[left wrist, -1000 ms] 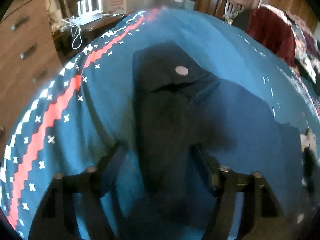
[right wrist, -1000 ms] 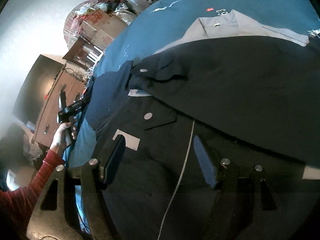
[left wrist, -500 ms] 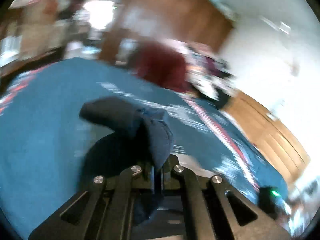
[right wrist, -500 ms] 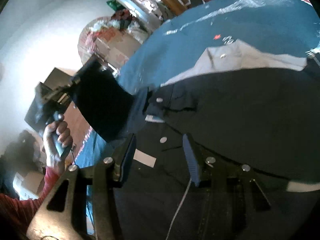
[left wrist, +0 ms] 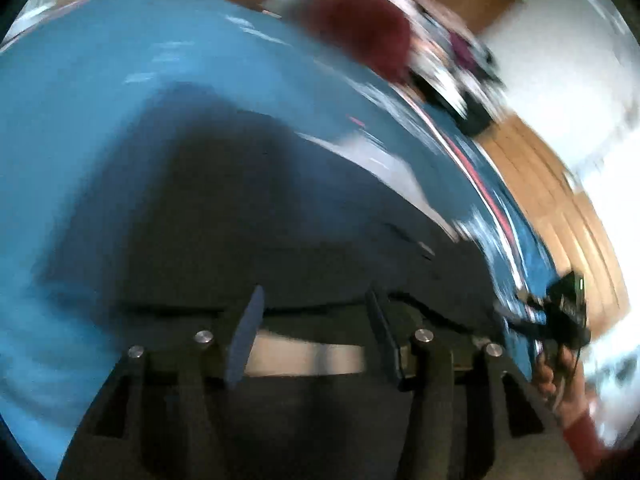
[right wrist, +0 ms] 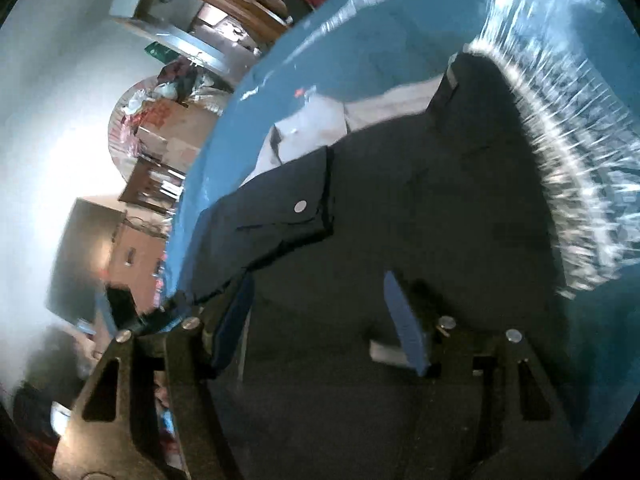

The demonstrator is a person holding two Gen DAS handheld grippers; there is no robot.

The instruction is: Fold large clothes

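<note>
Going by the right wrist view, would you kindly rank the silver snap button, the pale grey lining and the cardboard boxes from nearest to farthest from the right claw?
1. Silver snap button, on the dark sleeve cuff just above and left of the right claw.
2. Pale grey lining, beyond the cuff, higher up.
3. Cardboard boxes, off the blue bedspread, far left.

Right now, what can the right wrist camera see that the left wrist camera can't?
Only the right wrist view shows the folded-over sleeve cuff with its silver snap lying on the jacket, and the right gripper, open. Only the left wrist view shows the person's hand, a dark red garment beyond the bed, and the left gripper, jaws just opened, nothing between. Both show the dark jacket on the blue bedspread.
</note>
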